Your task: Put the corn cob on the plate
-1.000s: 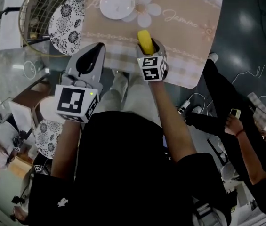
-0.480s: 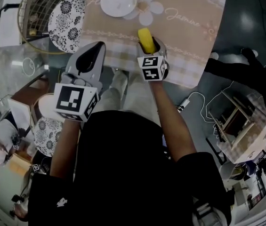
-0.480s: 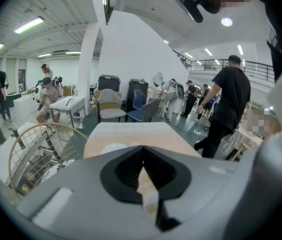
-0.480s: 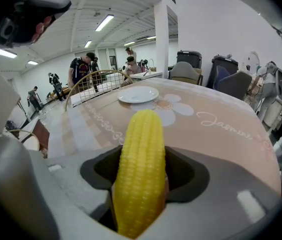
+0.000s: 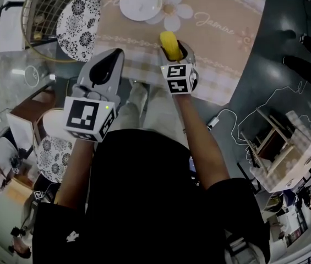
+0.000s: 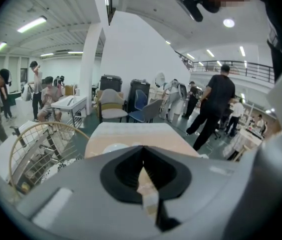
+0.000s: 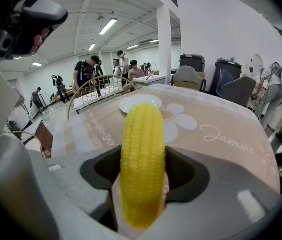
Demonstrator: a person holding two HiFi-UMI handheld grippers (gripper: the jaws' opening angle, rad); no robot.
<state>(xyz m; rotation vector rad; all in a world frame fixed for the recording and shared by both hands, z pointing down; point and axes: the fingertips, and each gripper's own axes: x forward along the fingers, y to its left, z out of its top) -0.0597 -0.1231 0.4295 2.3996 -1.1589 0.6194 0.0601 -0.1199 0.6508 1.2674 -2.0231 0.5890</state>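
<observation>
A yellow corn cob (image 5: 169,44) (image 7: 141,159) sticks forward out of my right gripper (image 5: 173,55) (image 7: 141,184), whose jaws are shut on it above the near part of the beige tablecloth (image 5: 216,37). The white plate (image 5: 141,2) (image 7: 140,103) lies flat on the cloth, farther away and a little to the left of the cob. My left gripper (image 5: 104,70) (image 6: 145,184) hangs at the table's near left edge, jaws shut with nothing between them. A sliver of the plate (image 6: 115,147) peeks over the left gripper's body.
A round wire basket (image 5: 44,15) with a black-and-white patterned cushion (image 5: 78,21) stands left of the table. People (image 6: 216,109) and chairs (image 6: 112,106) stand beyond the table's far end. Cables (image 5: 238,120) and a wooden stool (image 5: 273,147) are on the floor to the right.
My right gripper has carried the corn cob slightly farther over the cloth toward the plate. The left gripper has stayed put. People on the right have walked off.
</observation>
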